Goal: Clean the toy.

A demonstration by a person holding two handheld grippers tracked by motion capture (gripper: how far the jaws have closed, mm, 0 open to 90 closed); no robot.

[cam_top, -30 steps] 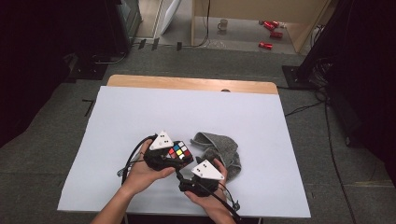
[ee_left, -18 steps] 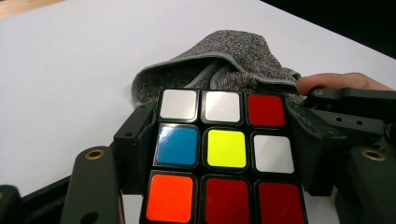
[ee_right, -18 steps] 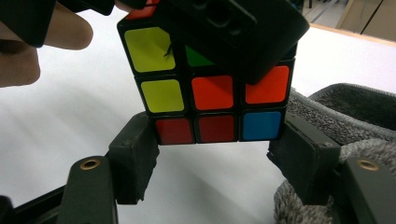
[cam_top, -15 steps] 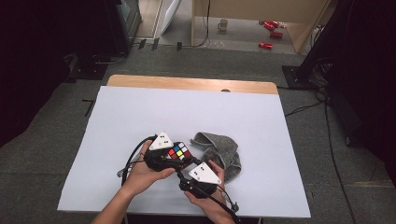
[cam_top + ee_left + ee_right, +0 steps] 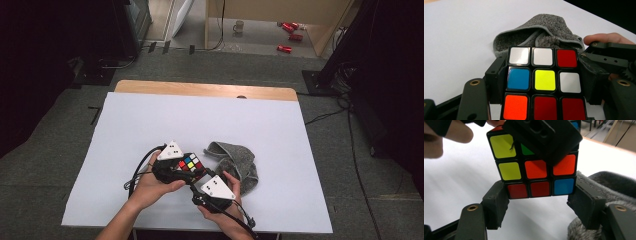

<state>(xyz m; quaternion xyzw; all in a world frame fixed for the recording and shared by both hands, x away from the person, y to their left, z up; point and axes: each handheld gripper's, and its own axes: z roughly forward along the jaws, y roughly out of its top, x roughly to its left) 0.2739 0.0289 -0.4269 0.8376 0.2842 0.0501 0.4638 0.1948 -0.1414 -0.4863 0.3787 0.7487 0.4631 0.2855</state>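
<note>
A scrambled Rubik's cube (image 5: 191, 164) is held just above the white table near its front edge. My left gripper (image 5: 186, 167) comes in from the left and is shut on it; in the left gripper view its pads (image 5: 496, 75) press both sides of the cube (image 5: 544, 82). My right gripper (image 5: 199, 176) reaches up from below right. Its jaws have just been closing, and its pads (image 5: 496, 205) now press the two ends of the bottom row of the cube (image 5: 536, 170). A left gripper finger (image 5: 541, 137) covers part of the cube's top.
A crumpled grey cloth (image 5: 235, 160) lies right behind the cube, touching the right hand. The white table cover (image 5: 150, 120) spreads far to the back and sides. The table's front edge is just under the forearms.
The right gripper's grey plate has shifted slightly left toward the cube. The left hand and the cube have stayed in place.
</note>
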